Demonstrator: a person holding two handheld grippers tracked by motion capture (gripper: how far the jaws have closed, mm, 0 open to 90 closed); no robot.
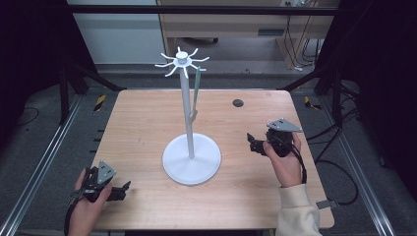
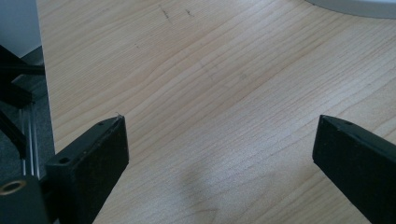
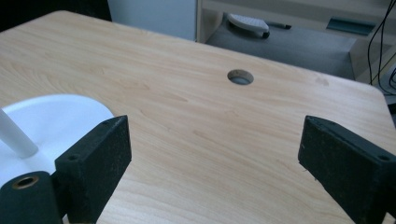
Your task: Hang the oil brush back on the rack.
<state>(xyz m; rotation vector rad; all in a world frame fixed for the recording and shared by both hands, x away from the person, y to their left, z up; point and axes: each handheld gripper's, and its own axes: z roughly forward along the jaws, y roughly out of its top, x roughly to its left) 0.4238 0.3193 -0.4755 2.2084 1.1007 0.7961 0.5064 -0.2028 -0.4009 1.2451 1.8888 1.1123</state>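
Between the two wide-open, empty grippers, left [image 1: 123, 189] and right [image 1: 252, 141], stands the upright white stand [image 1: 191, 156] at table centre, a green strip [image 1: 196, 91] hanging from its far-right hook, nearer the right gripper.

Soft overhead light falls evenly on the wooden table [image 1: 147, 123]; the surroundings are dark, and the gripper views are slightly blurred.

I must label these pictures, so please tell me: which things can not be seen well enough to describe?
- Green item hanging from the stand, high view: too thin and small to identify.
- Stand base, left gripper view: cut off by the top edge.
- Stand pole, right gripper view: its upper part is cut off by the left edge.
- Object on the floor, right gripper view: blurred.
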